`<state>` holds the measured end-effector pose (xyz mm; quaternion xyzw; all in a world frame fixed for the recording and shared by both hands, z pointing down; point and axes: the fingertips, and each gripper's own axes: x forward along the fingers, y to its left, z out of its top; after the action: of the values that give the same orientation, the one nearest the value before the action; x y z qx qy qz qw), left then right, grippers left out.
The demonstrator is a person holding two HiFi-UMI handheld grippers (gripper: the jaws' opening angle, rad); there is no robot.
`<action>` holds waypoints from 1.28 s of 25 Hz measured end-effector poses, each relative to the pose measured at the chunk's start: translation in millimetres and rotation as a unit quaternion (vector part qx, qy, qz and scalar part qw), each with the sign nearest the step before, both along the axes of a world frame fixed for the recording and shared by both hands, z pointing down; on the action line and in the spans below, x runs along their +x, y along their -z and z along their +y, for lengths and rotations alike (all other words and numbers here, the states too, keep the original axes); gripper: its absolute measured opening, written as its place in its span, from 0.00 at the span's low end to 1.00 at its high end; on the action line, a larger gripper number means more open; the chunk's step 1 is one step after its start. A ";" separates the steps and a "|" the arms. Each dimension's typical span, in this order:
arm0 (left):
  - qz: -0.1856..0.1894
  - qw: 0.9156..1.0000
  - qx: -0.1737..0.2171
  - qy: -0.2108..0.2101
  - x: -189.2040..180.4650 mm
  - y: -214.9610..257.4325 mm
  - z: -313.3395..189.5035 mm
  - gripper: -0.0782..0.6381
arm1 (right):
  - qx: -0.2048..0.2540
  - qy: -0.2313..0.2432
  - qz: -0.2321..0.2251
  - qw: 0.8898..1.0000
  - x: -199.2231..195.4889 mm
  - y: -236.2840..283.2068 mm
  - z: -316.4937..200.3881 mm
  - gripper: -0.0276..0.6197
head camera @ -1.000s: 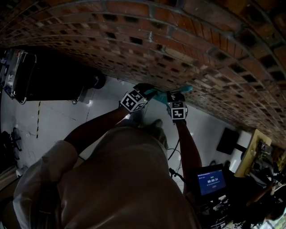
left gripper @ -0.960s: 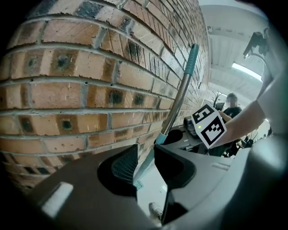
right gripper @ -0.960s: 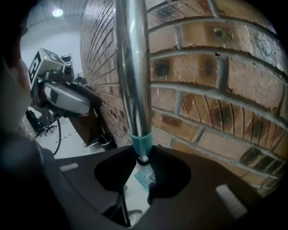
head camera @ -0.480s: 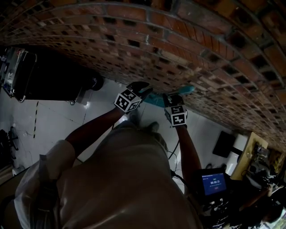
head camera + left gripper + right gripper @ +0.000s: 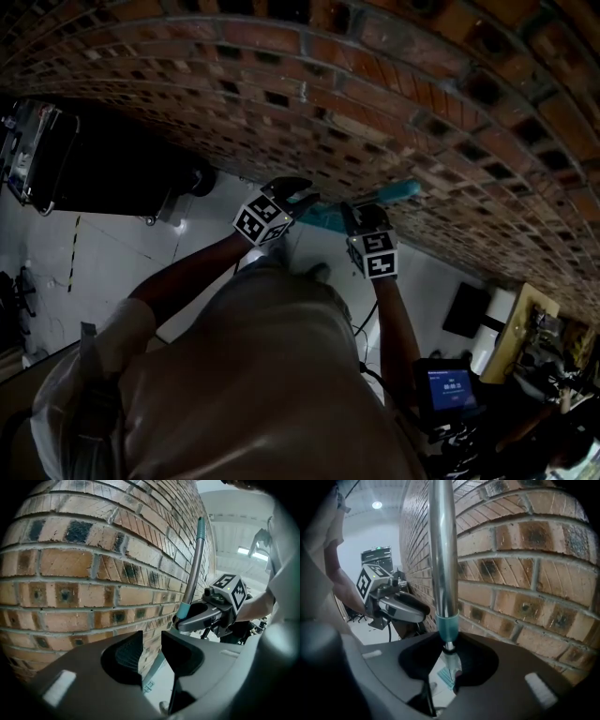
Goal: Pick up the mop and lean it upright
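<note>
Right gripper view shows the right gripper (image 5: 449, 660) pinching the mop handle (image 5: 443, 550) upright beside the brick wall (image 5: 525, 588), the left gripper (image 5: 151, 641) spread empty, so easing the handle's top gently onto that wall looks wisest.

The long mop (image 5: 443, 550) has a slim, shiny silver metal pole, with a translucent teal collar (image 5: 448, 624) low on it and a teal grip (image 5: 200, 527) capping its top end. It stands steeply, close to upright, just beside the red brick wall (image 5: 70, 583); whether it touches the bricks cannot be told. Below the collar a thinner rod runs down, clamped between the jaws of the right tool (image 5: 449, 657). The flat teal head (image 5: 323, 217) hangs at the pole's lower end, left of the grip in the head view
</note>
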<state>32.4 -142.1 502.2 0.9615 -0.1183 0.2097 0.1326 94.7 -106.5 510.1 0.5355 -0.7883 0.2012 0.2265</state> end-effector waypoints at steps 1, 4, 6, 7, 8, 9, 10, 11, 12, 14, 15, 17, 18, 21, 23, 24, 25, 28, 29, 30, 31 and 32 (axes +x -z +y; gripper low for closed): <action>0.001 1.000 0.001 -0.001 0.4 4.1 0.3 0.31 | 0.004 -0.001 -0.002 1.000 1.0 6.3 0.3 0.20; 0.003 1.000 0.001 0.002 1.2 14.7 -0.3 0.31 | 0.016 -0.001 -0.006 1.000 5.1 25.1 2.1 0.20; 0.005 1.000 0.001 0.005 1.9 21.9 -1.5 0.31 | 0.026 -0.001 -0.009 1.000 8.6 38.5 2.9 0.20; 0.007 1.000 0.000 0.006 2.4 25.9 -2.1 0.31 | 0.031 -0.001 -0.010 0.999 10.5 45.3 3.2 0.20; 0.009 1.000 0.001 0.007 2.9 30.4 -2.7 0.31 | 0.035 -0.001 -0.012 0.999 12.6 52.2 3.7 0.20; 0.012 1.000 0.001 0.009 3.6 35.4 -3.1 0.31 | 0.040 -0.002 -0.013 0.999 14.8 59.2 4.3 0.20; 0.016 1.000 0.002 0.011 4.5 40.9 -3.7 0.31 | 0.045 -0.004 -0.016 0.999 17.2 66.5 4.9 0.20; 0.021 1.000 0.003 0.013 5.4 47.0 -4.4 0.31 | 0.050 -0.006 -0.019 0.999 19.7 74.0 5.3 0.20; 0.026 1.000 0.005 0.015 6.5 53.4 -5.4 0.31 | 0.056 -0.009 -0.022 0.998 22.2 81.8 5.4 0.20; 0.036 0.999 0.008 0.019 9.2 66.7 -7.7 0.31 | 0.070 -0.013 -0.028 0.997 27.1 98.6 5.4 0.20; 0.042 0.999 0.009 0.020 10.7 73.2 -8.6 0.31 | 0.077 -0.014 -0.031 0.996 29.1 107.4 5.5 0.20; 0.052 0.998 0.011 0.022 13.8 86.0 -9.2 0.31 | 0.090 -0.017 -0.037 0.995 33.1 124.3 6.7 0.20; 0.057 0.998 0.012 0.021 15.5 92.1 -9.0 0.31 | 0.095 -0.018 -0.040 0.995 35.4 131.9 7.6 0.20; 0.070 0.997 0.016 0.016 19.9 109.2 -7.8 0.31 | 0.114 -0.022 -0.043 0.992 42.2 154.3 9.2 0.20; 0.079 0.997 0.018 0.014 21.9 119.3 -7.5 0.31 | 0.128 -0.026 -0.045 0.990 46.2 168.7 10.0 0.20; 0.084 0.996 0.019 0.014 22.8 124.4 -7.6 0.31 | 0.135 -0.028 -0.046 0.989 48.1 175.4 10.6 0.20; 0.089 0.996 0.020 0.014 23.5 129.7 -7.8 0.31 | 0.141 -0.031 -0.047 0.988 49.9 181.6 11.4 0.20; 0.104 0.994 0.025 0.014 25.0 146.5 -8.5 0.31 | 0.159 -0.039 -0.045 0.985 54.5 197.3 14.6 0.20; 0.108 0.994 0.027 0.013 25.7 151.8 -8.5 0.31 | 0.165 -0.042 -0.043 0.985 56.0 201.8 15.9 0.20; 0.111 0.993 0.029 0.012 26.5 156.3 -8.3 0.31 | 0.170 -0.044 -0.041 0.984 57.4 206.0 17.3 0.20; 0.114 0.993 0.030 0.011 27.5 160.0 -8.1 0.31 | 0.175 -0.047 -0.040 0.983 58.9 209.7 18.7 0.20; 0.116 0.993 0.030 0.009 28.4 162.8 -8.0 0.31 | 0.179 -0.050 -0.038 0.982 60.5 213.1 20.1 0.20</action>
<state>60.8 -150.1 339.4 0.9817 -0.1175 0.0919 0.1182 155.2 -86.4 297.0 0.5977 -0.7922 0.0880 0.0862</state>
